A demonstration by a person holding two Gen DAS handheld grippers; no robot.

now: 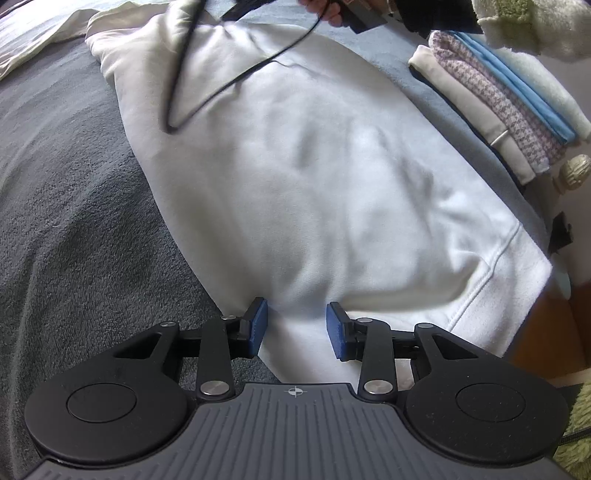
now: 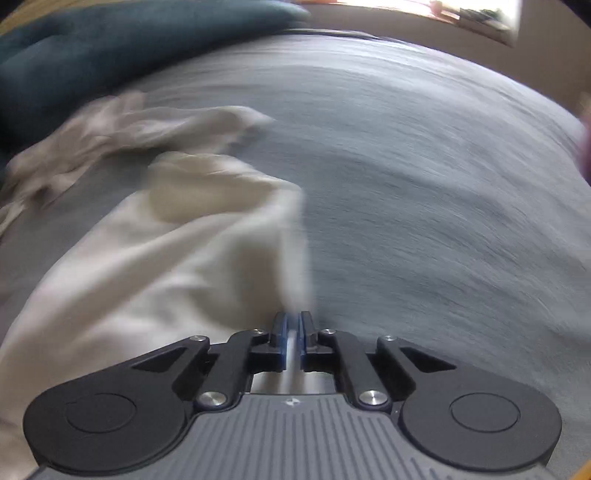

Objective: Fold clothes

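Observation:
A white sweatshirt (image 1: pixel 295 158) lies spread on the grey bedspread (image 1: pixel 74 221) in the left wrist view. My left gripper (image 1: pixel 296 326) is open, its blue pads either side of the garment's near edge without closing on it. At the top of that view a hand (image 1: pixel 325 11) holds the other gripper's dark body, a black cable hanging over the cloth. In the blurred right wrist view my right gripper (image 2: pixel 293 332) is shut on a thin edge of the white sweatshirt (image 2: pixel 166 258), which trails away to the left.
A stack of folded clothes (image 1: pixel 498 99) lies at the right edge of the bed, white, houndstooth and blue layers showing. A cream garment (image 2: pixel 122 129) lies crumpled further back, a dark teal pillow (image 2: pixel 92 48) behind it. Open bedspread (image 2: pixel 424 184) stretches right.

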